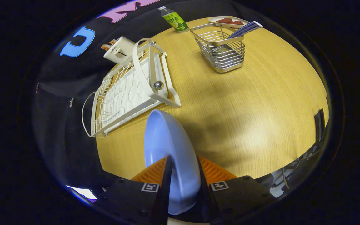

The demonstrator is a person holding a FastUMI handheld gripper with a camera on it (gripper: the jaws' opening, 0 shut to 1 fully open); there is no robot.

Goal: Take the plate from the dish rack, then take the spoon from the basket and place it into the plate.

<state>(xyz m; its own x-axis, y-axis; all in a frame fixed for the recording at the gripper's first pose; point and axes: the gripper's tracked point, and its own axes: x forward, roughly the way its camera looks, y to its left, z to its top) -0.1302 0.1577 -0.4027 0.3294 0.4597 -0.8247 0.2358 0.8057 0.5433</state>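
Bright overhead light washes the wooden desk (pixel 230 103) with a pale glare patch at its near right, a soft dark shadow falls beside the plate (pixel 167 140), and the fisheye bends the desk's edge and dish rack (pixel 127 90), while the far basket (pixel 222 50) stays fairly sharp.

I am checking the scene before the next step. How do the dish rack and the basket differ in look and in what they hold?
The dish rack is white, long and low; the basket is bare metal wire, small and deep. The rack's slots look vacant, while a checked handle, probably the spoon's, sticks out of the basket. The rack lies just beyond the plate that the gripper holds on edge; the basket stands further off. Both are open wire frames on the table.
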